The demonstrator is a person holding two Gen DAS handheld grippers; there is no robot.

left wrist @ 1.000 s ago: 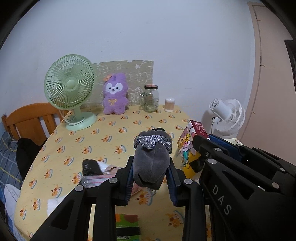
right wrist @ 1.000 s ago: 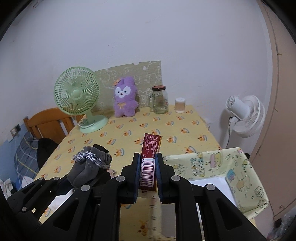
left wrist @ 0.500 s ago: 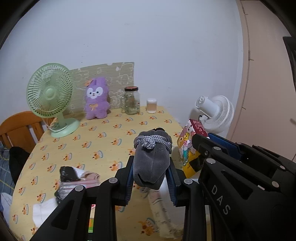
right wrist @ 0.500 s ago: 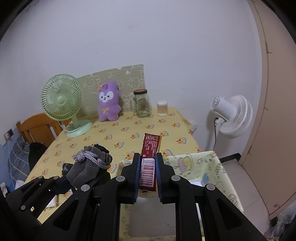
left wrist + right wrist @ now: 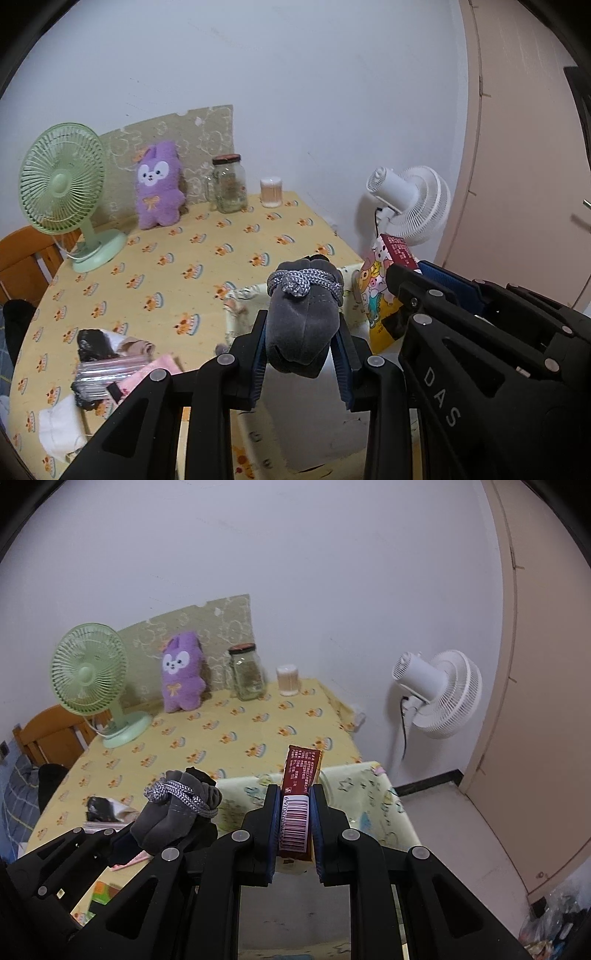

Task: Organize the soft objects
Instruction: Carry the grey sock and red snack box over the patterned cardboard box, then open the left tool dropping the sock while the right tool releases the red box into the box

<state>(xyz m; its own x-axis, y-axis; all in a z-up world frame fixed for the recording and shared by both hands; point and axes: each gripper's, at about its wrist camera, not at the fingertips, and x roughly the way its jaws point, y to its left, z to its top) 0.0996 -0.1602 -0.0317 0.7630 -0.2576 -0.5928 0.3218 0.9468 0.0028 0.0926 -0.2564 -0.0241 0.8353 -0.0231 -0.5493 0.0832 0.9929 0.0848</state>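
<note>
Left gripper point(image 5: 301, 345) was clamped on a grey drawstring pouch point(image 5: 304, 317), right gripper point(image 5: 294, 825) on a red snack packet point(image 5: 297, 805), both held above the open fabric storage box point(image 5: 369, 794) beside the table point(image 5: 177, 258). Best approach, prob.: lower each w/ jaws inside the rim, then release 1 at a time.

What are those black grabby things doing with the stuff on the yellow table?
A person is tidying with two hand-held grippers. The left gripper is squeezing a gray drawstring pouch, and the right gripper is squeezing a red snack packet. Both hover over a pastel cartoon-print fabric bin at the table's edge. Nothing has been dropped in yet. More small things lie in a pile on the table.
</note>
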